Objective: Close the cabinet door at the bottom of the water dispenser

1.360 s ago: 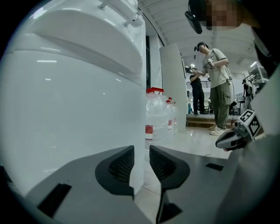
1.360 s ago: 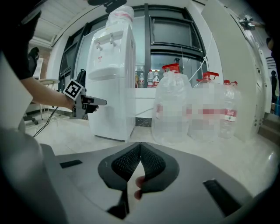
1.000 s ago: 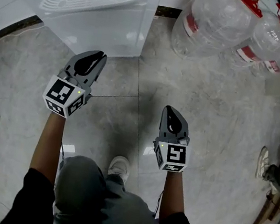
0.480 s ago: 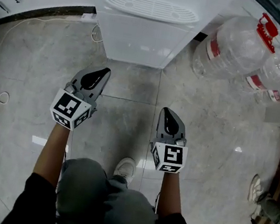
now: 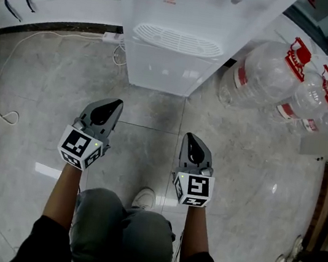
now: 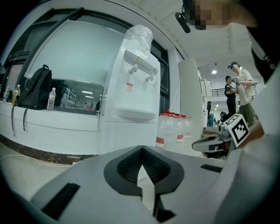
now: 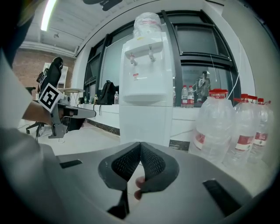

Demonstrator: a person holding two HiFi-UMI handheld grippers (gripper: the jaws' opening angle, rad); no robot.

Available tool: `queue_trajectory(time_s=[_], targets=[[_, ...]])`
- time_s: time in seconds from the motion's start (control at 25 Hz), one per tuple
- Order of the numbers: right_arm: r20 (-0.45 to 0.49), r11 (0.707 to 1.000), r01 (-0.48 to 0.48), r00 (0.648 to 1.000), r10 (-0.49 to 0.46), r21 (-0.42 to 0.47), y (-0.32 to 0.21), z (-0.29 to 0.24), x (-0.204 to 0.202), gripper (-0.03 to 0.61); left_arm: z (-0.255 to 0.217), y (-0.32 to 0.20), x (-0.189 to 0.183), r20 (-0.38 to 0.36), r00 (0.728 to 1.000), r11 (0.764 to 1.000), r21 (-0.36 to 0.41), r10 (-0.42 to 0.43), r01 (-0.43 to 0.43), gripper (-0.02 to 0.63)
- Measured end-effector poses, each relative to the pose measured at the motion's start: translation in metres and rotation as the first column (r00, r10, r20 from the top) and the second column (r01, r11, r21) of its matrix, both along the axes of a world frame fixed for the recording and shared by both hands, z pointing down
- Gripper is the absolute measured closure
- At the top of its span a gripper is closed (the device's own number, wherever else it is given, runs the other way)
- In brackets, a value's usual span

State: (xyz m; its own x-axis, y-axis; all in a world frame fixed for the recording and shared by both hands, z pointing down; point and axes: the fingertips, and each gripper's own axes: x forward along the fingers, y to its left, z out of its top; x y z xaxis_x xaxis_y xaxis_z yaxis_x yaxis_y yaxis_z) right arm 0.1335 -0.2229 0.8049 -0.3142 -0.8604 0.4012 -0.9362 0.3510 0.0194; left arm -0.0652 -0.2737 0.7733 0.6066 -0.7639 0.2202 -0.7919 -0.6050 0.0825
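**Grey tiled floor, few items**

Glossy grey marble-look floor (image 5: 29, 154) with thin tile seams. White water dispenser (image 5: 165, 65) stands on it at the wall. Just right of it, a row of clear water jugs (image 5: 260, 78) with red caps. A thin white cable (image 5: 8, 115) loops at left. One shoe (image 5: 143, 197) planted bottom centre.

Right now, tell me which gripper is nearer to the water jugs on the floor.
Right. The right gripper hangs short of the water jugs, floor between them. The left gripper is farther off, beyond the right one, before the water dispenser.
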Motion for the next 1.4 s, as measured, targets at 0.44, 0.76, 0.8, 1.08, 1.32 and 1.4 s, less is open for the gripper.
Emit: queue_trajectory(time_s=[0.44,0.76,0.8,1.08,1.32,1.4], targets=[[0.026,1.0,0.02,0.999,-0.02,-0.009,-0.015,-0.143,-0.006,0.566,-0.133,0.01,-0.006,-0.006,0.998,0.997,-0.048,-0.056,0.056,0.6],[0.052,0.999,0.021,0.998,-0.02,-0.023,-0.012,-0.261,-0.008,0.566,-0.246,0.026,-0.012,0.008,0.996,0.993,-0.084,-0.084,0.084,0.6],[0.053,1.0,0.021,0.998,-0.02,-0.019,-0.011,-0.278,-0.008,0.566,-0.26,0.03,-0.013,0.012,0.996,0.992,-0.089,-0.087,0.088,0.6],[0.059,1.0,0.005,0.998,-0.005,0.001,0.004,-0.388,-0.004,0.566,-0.366,0.055,-0.018,0.021,0.995,0.991,-0.089,-0.097,0.098,0.6],[0.067,1.0,-0.03,0.997,0.03,0.001,0.028,-0.472,-0.013,0.566,-0.45,0.079,-0.027,-0.002,0.993,0.989,-0.079,-0.122,0.121,0.6],[0.06,0.999,-0.033,0.998,0.032,0.014,0.036,-0.5,-0.016,0.566,-0.476,0.088,-0.031,-0.008,0.992,0.99,-0.073,-0.124,0.123,0.6]])
